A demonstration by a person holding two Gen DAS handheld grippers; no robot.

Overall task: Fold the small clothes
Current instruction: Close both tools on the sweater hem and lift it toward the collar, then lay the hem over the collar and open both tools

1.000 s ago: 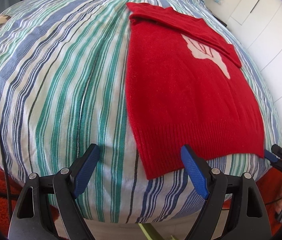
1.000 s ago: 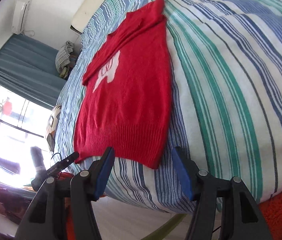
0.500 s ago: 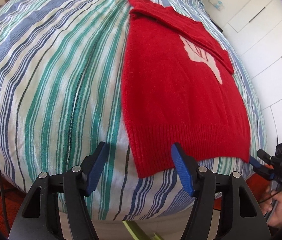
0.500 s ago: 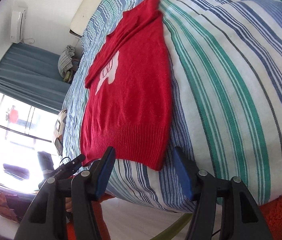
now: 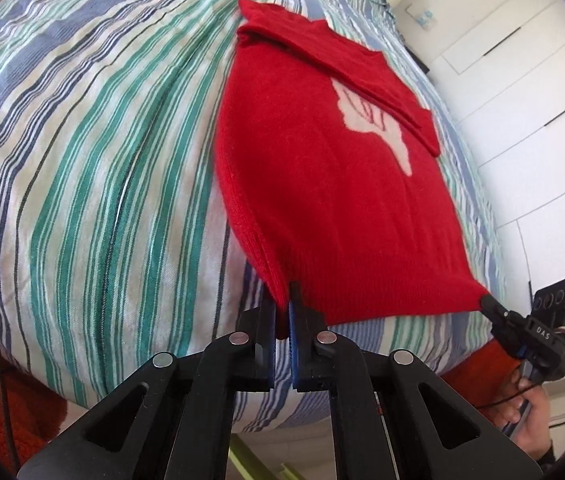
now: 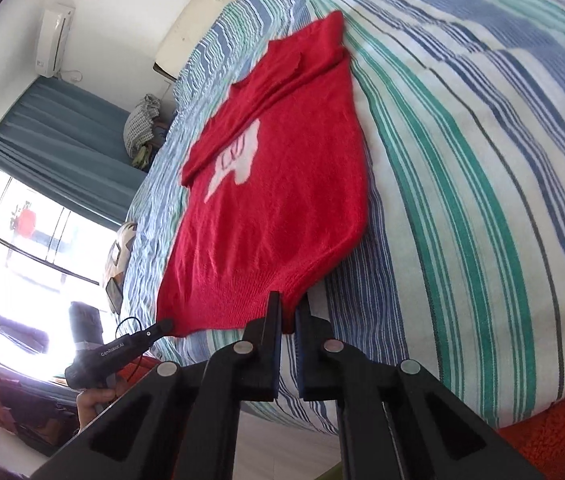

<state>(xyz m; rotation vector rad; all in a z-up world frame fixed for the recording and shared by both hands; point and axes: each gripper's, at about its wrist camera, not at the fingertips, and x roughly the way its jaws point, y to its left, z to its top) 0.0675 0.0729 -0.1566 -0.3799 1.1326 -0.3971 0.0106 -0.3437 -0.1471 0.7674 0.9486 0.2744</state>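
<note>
Sleeves already look folded in on the red sweater (image 5: 322, 200), lying on the striped bed (image 5: 102, 160). Left gripper (image 5: 282, 312) and right gripper (image 6: 289, 316) each clamp a hem corner, so the bottom-to-top fold is what's left

The red sweater (image 5: 334, 208) is a soft matt knit, fuzzy on the body, with coarser ribbing along its hem at the bed's near edge. The bed's striped sheet (image 5: 94, 184) is thin woven cotton, matt and lightly creased. Both tongs, left (image 5: 282, 312) and right (image 6: 288, 312), are matt black plastic with blue rubbery pads and shiny metal pins. A shaggy orange rug (image 6: 554, 432) looks rough.
</note>
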